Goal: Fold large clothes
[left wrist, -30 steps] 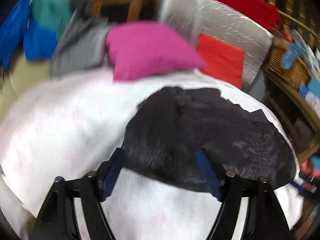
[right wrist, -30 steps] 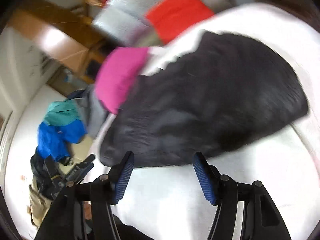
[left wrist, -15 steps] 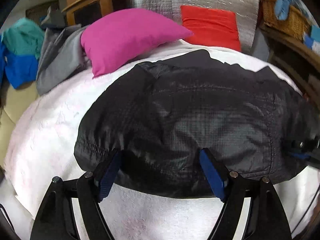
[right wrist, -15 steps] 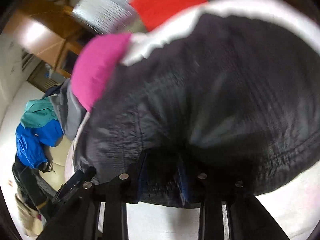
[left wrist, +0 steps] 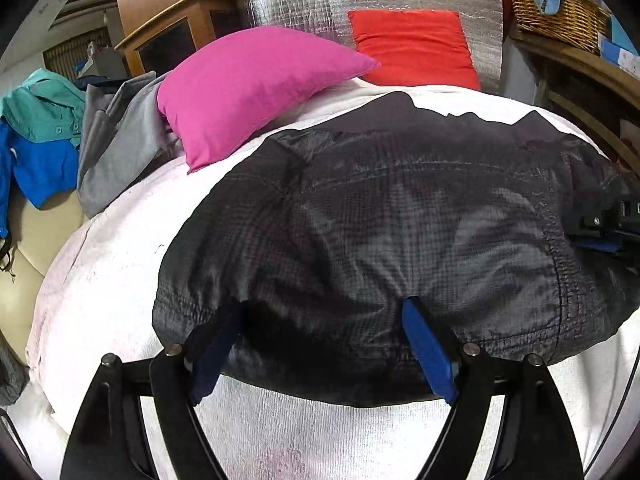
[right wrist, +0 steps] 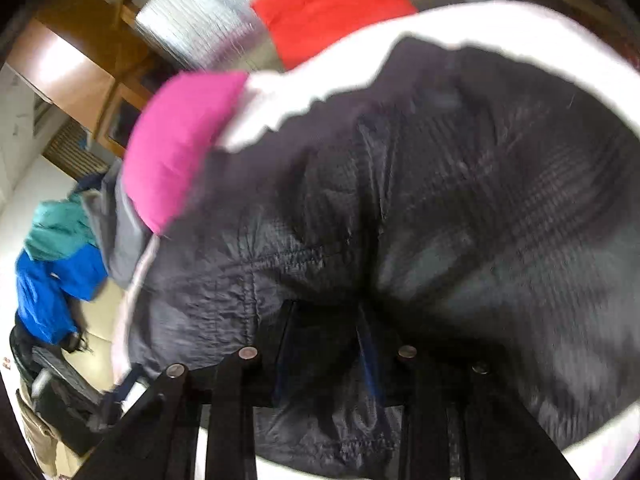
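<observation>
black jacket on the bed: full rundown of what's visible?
The black jacket is thin, slightly shiny fabric with a fine grid weave and stitched seams and hems. It lies spread, puffed and wrinkled, on the white bed cover, in front of the pink pillow. The left gripper straddles its near hem, jaws wide, pads not pressing. The right gripper, whose jaws have just been closing, pinches a bunch of its near edge.

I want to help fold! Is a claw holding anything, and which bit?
The right claw pinches the black jacket at its near hem. The left claw is open.
</observation>
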The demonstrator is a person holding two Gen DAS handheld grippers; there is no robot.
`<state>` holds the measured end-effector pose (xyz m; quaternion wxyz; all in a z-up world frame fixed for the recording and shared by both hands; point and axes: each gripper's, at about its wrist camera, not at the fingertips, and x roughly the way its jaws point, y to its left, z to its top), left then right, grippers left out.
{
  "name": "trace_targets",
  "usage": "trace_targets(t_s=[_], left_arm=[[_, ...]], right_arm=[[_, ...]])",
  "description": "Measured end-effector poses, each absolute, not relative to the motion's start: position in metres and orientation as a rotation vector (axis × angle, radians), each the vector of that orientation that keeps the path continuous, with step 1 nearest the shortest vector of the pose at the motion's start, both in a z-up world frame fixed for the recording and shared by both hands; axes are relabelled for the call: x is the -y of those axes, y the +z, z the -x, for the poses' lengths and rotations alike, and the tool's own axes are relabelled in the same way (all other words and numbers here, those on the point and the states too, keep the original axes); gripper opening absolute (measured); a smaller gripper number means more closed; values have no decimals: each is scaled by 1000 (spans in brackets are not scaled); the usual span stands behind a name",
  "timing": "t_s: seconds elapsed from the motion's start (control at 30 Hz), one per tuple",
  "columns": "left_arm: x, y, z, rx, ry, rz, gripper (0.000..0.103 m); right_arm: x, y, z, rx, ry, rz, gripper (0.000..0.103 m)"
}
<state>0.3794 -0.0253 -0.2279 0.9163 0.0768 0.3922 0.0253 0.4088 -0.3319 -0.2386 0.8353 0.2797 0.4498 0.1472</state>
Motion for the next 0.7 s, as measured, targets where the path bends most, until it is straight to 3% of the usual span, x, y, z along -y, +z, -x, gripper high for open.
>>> trace_targets(t_s=[0.17, 0.33, 0.37, 0.47, 0.7], left_arm=[[26, -228, -380, -813, 55, -160, 83], [25, -228, -380, -816, 50, -155, 84], [25, -228, -380, -815, 50, -156, 84], [25, -228, -380, -816, 53, -160, 85], [24, -228, -382, -824, 57, -156, 85]], right_arm=[[340, -221, -400, -936, 300, -574, 34], [364, -198, -384, -804, 223, -593, 34], [370, -196, -382, -788, 185, -586, 35], [384, -219, -391, -869, 82, -601, 56], [382, -214, -385, -860, 123, -586, 56]])
